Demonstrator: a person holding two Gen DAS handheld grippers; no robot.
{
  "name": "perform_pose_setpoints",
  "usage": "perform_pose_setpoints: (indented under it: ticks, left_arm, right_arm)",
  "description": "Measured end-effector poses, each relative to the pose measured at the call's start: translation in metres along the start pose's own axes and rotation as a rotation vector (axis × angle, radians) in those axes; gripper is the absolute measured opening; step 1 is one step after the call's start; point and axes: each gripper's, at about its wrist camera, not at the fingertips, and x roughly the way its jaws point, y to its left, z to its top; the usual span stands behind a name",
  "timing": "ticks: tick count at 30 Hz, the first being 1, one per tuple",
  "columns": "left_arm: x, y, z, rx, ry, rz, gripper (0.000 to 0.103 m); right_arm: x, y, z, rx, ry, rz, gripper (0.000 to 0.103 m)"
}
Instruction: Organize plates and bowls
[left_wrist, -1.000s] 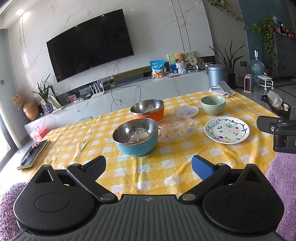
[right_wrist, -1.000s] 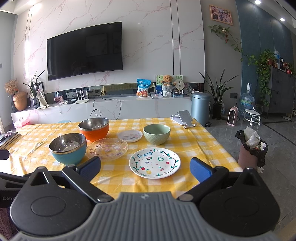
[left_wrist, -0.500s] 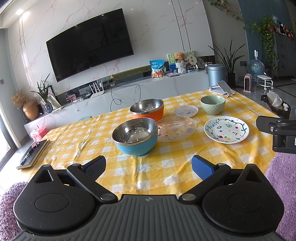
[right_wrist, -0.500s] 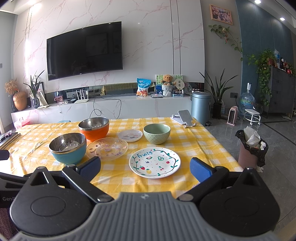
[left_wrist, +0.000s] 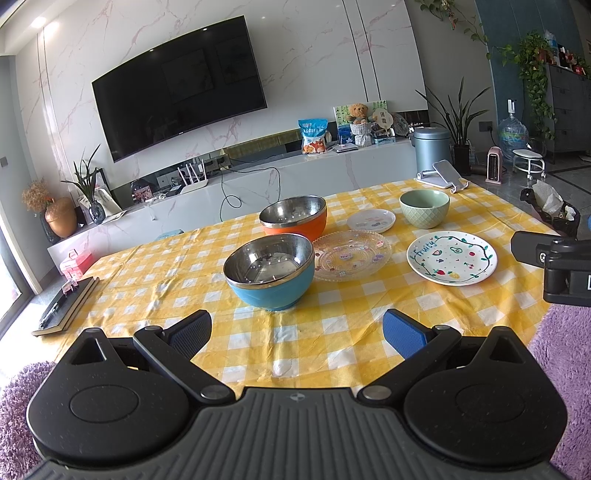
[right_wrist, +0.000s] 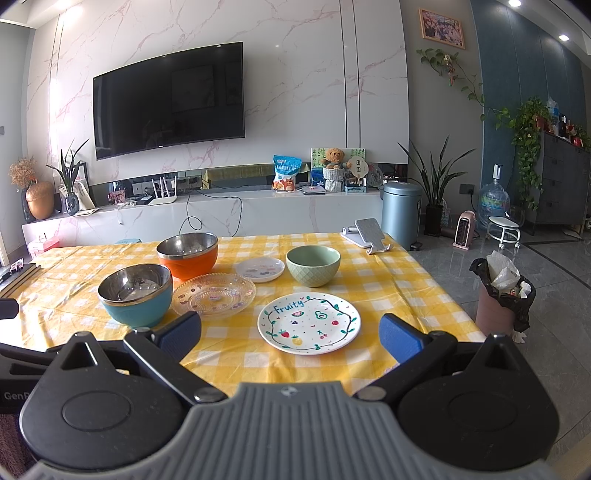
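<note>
both grippers hang over the near edge of a table in yellow-checked cloth, left gripper and right gripper spread wide, holding nothing. no dish is lifted or stacked, so sorting looks not yet begun.

taking the blue bowl as landmark: it is steel-lined, round, smooth, closest to the left gripper. an orange bowl of the same make sits just behind it. a clear ribbed glass plate lies just right of it. further right is a glossy white fruit plate. behind the glass plate are a small saucer and a green ceramic bowl.

a likely next move is gripping a bowl's rim to nest it.
</note>
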Motion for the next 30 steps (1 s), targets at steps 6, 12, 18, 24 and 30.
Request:
perform_pose_setpoints:
  ticks: [6, 12, 18, 24, 30]
  left_arm:
    - [0.003, -0.008, 0.000, -0.021, 0.017, -0.016, 0.103]
    - [0.013, 0.021, 0.011, -0.171, 0.067, -0.082, 0.103]
    - [0.038, 0.057, 0.024, -0.333, 0.155, -0.168, 0.096]
    - [0.066, 0.086, 0.039, -0.415, 0.188, -0.141, 0.082]
    - [0.094, 0.104, 0.054, -0.450, 0.200, -0.114, 0.070]
  right_arm:
    - [0.000, 0.001, 0.001, 0.000, 0.023, -0.005, 0.101]
    - [0.013, 0.002, 0.008, 0.006, 0.102, 0.024, 0.101]
    - [0.044, 0.016, 0.020, 0.007, 0.171, 0.053, 0.101]
    - [0.090, 0.048, 0.041, -0.009, 0.232, 0.135, 0.100]
    - [0.144, 0.079, 0.062, 0.012, 0.300, 0.183, 0.099]
